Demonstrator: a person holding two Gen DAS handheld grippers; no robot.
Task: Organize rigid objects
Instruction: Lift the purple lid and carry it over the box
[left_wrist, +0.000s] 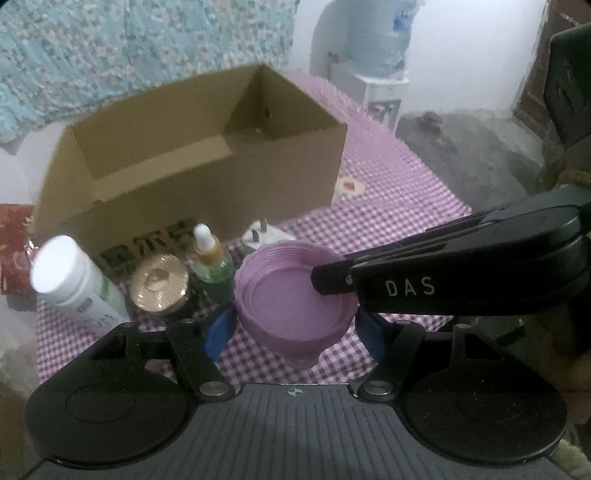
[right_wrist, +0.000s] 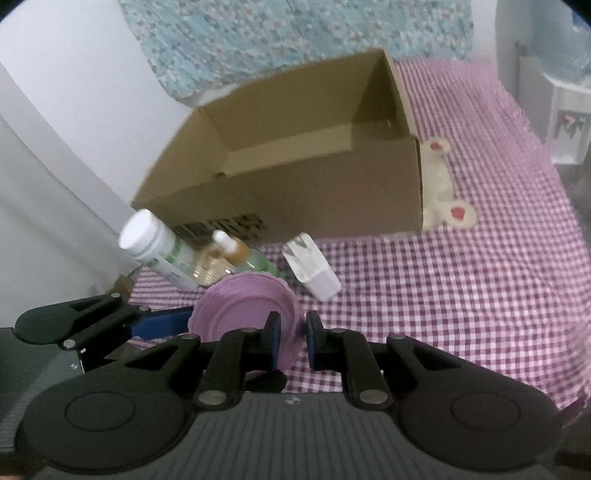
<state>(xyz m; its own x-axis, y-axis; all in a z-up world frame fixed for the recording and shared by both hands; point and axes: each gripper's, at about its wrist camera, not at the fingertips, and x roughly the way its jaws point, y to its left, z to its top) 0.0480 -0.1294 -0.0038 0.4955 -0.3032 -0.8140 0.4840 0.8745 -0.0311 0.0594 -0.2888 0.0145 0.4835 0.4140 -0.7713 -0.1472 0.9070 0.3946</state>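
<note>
A purple lid (left_wrist: 291, 299), open side up, sits between the blue pads of my left gripper (left_wrist: 293, 325), which is shut on its sides. My right gripper (right_wrist: 291, 341) clamps the same purple lid's (right_wrist: 247, 306) rim, one finger inside and one outside; it shows in the left wrist view (left_wrist: 332, 278) reaching in from the right. Behind stands an open, empty cardboard box (left_wrist: 192, 162), also in the right wrist view (right_wrist: 295, 166). In front of the box are a white bottle (left_wrist: 70, 277), a gold round tin (left_wrist: 160, 284), a green dropper bottle (left_wrist: 210, 258) and a white plug (left_wrist: 264, 234).
The surface is a purple checked cloth (right_wrist: 461, 277) with a bear patch (right_wrist: 443, 184). A red packet (left_wrist: 14, 243) lies at the left. A water dispenser (left_wrist: 380, 55) and grey floor (left_wrist: 461, 147) lie beyond the right edge. A floral curtain (right_wrist: 295, 33) hangs behind.
</note>
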